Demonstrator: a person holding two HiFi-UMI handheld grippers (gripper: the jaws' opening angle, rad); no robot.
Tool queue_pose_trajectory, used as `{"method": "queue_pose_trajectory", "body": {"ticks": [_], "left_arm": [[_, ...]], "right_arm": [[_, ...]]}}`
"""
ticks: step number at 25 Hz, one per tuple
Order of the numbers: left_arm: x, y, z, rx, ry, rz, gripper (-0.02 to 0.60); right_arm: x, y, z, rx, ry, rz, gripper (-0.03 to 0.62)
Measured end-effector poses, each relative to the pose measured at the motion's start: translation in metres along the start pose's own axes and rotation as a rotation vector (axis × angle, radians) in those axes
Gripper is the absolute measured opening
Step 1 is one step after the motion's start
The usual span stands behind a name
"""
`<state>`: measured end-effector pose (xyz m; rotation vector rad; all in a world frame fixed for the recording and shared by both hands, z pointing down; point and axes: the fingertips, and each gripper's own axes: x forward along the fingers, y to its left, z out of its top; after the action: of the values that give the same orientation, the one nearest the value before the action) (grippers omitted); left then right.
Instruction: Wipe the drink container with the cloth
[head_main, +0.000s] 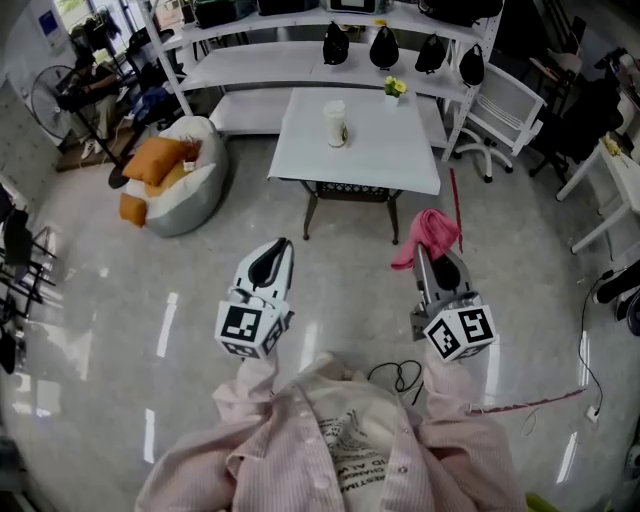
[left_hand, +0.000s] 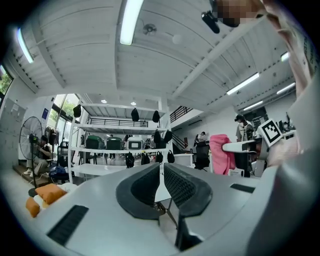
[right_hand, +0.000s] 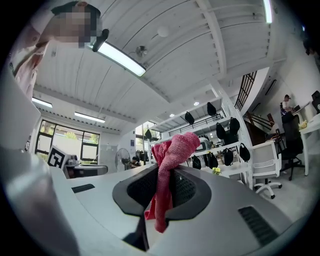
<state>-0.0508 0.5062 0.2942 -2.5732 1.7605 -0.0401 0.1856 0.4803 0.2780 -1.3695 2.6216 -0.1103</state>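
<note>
Pink cloth (head_main: 428, 232) is partly hidden where the right gripper (head_main: 430, 255) clamps it, loose ends bunching above and hanging below. The drink container (head_main: 335, 123), its markings too small to read, stands on the white table (head_main: 400, 160) at upper centre. The left gripper (head_main: 275, 258) has its jaws pressed together, holding nothing.

both forearms reach forward side by side in pale striped sleeves (head_main: 255, 385), a marker cube (head_main: 252, 328) at the rear of each claw. the left gripper (head_main: 280, 250) points level, its jaws pressed together with nothing between them. the right gripper (head_main: 432, 258), well apart from it, is clamped on a pink cloth (head_main: 428, 232) that bunches past its tips and trails down between its jaws.
</note>
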Motion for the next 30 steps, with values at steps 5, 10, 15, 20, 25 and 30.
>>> {"method": "queue_pose_trajectory", "body": {"ticks": [5,10,15,20,25,30], "left_arm": [[0.008,0.006,-0.005,-0.017,0.012,0.029,0.005],[0.021,0.014,-0.012,-0.025,0.025,0.051,0.005],[0.041,0.024,-0.018,-0.042,0.030,0.053,0.023],[0.074,0.037,-0.030,-0.060,0.038,0.030,0.117],[0.115,0.057,-0.043,-0.075,0.051,0.022,0.170],[0.157,0.079,-0.049,-0.093,0.068,-0.005,0.253]], "right_arm": [[0.006,-0.006,-0.002,0.003,0.000,0.005,0.040],[0.015,-0.020,-0.008,0.018,0.006,0.002,0.040],[0.034,-0.035,-0.011,0.023,0.016,-0.004,0.040],[0.063,-0.053,-0.021,0.031,0.034,-0.010,0.040],[0.098,-0.076,-0.035,0.038,0.056,-0.019,0.040],[0.137,-0.098,-0.041,0.048,0.066,-0.036,0.040]]}}
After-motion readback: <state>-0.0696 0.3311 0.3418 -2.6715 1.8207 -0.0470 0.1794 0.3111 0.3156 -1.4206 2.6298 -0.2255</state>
